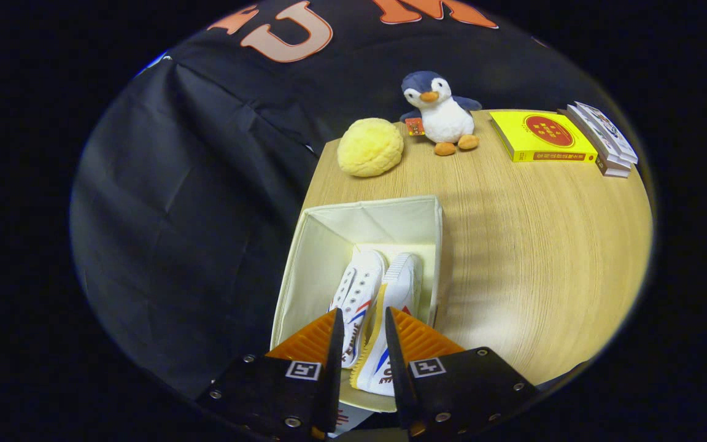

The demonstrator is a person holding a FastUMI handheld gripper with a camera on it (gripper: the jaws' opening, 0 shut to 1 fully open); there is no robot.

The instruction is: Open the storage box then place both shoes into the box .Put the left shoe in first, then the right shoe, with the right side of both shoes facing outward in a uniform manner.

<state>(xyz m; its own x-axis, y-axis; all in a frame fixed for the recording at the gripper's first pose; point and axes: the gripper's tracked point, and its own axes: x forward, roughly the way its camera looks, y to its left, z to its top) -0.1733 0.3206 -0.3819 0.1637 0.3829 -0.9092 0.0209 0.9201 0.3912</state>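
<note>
The cream fabric storage box stands open on the wooden table, just ahead of my gripper. Two white canvas shoes with red and blue stripes lie inside it, toes pointing away. The left shoe sits top up, and the right shoe lies beside it with its yellow-edged sole turned toward the left shoe. My fingers stand a narrow gap apart over the shoes' heel ends. Both heels show in that gap, and the right shoe's heel runs under one finger. I cannot make out whether the fingers press on it.
Beyond the box a yellow sponge-like ball and a plush penguin sit at the table's far edge. A yellow book and a small stack of books lie to the right. Bare tabletop spreads right of the box; black cloth hangs left.
</note>
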